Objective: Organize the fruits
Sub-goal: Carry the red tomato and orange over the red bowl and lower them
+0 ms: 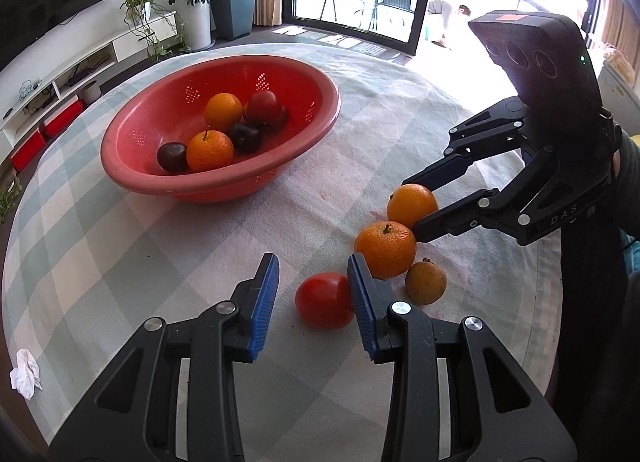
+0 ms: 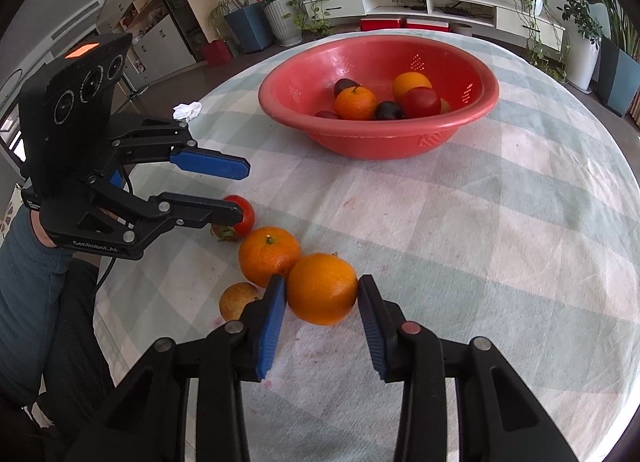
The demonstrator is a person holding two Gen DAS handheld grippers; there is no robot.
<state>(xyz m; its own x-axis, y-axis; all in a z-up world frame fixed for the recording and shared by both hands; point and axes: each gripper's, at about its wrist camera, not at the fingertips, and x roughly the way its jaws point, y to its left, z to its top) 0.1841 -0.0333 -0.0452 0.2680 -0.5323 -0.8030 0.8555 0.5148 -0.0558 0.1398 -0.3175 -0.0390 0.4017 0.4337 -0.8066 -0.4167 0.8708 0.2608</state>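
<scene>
Checked tablecloth (image 2: 460,242): right gripper (image 2: 322,294) brackets the firm, smooth orange (image 2: 320,288) at its widest, pads seemingly touching; left gripper (image 1: 314,284) gapes empty beside the softer tomato (image 1: 322,300).

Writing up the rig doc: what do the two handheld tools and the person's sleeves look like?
Both are black linkage frames with silver pivot pins and ribbed blue pads. The left tool reads "GenRobot.AI", the right tool "DAS"; each carries a three-lens black camera block with an orange patch. Sleeves are dark teal.
</scene>
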